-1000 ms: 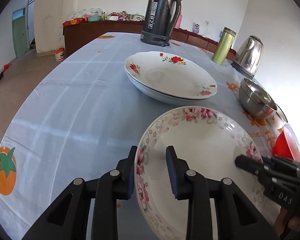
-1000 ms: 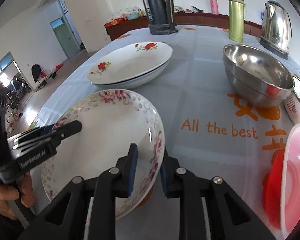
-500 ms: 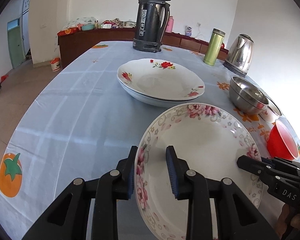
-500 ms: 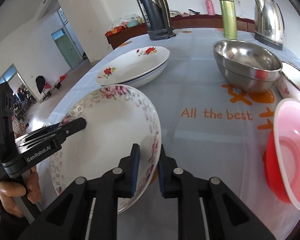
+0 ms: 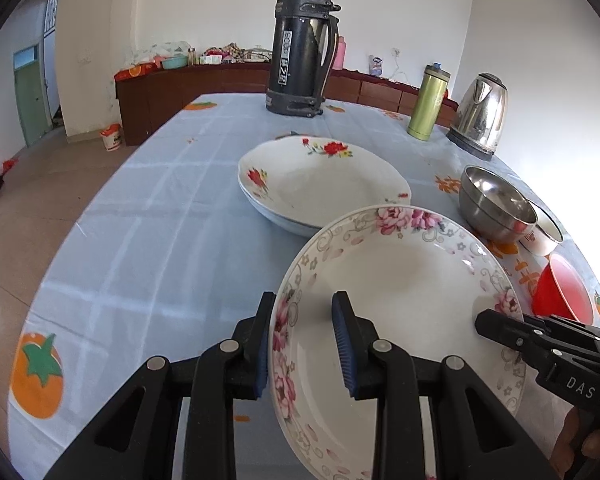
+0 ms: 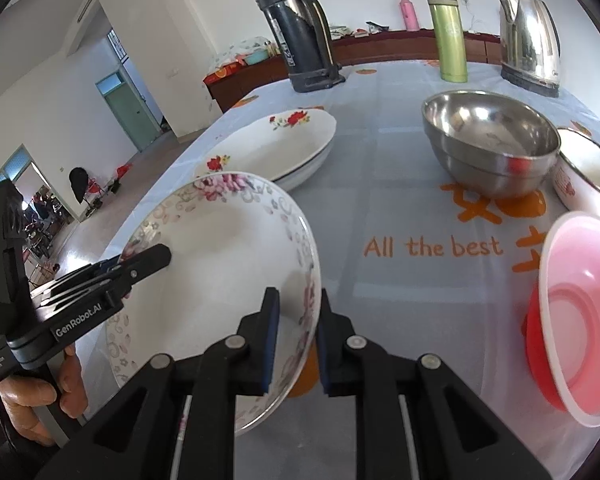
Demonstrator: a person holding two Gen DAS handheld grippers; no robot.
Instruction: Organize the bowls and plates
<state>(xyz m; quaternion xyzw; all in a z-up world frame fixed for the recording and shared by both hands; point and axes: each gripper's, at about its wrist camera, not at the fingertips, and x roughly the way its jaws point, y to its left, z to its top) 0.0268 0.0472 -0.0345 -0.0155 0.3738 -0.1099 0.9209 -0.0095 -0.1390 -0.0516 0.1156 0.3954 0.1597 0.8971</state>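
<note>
Both grippers hold one white plate with a pink flower rim (image 5: 400,292), lifted above the table. My left gripper (image 5: 304,344) is shut on its left rim. My right gripper (image 6: 294,336) is shut on its right rim (image 6: 304,280); the right gripper also shows in the left wrist view (image 5: 500,330). A stack of white plates with red flowers (image 5: 320,180) lies on the table beyond it, also seen in the right wrist view (image 6: 276,148). A steel bowl (image 6: 492,140), a white bowl (image 6: 588,176) and a red plastic bowl (image 6: 576,312) stand to the right.
A dark thermos jug (image 5: 304,44), a green flask (image 5: 430,102) and a steel kettle (image 5: 480,114) stand at the table's far end. The light blue tablecloth (image 5: 160,216) has orange fruit prints. The table's left edge drops to the floor.
The flowered plate has risen higher above the table, held by both grippers. The red-flower plates now sit lower and farther in view.
</note>
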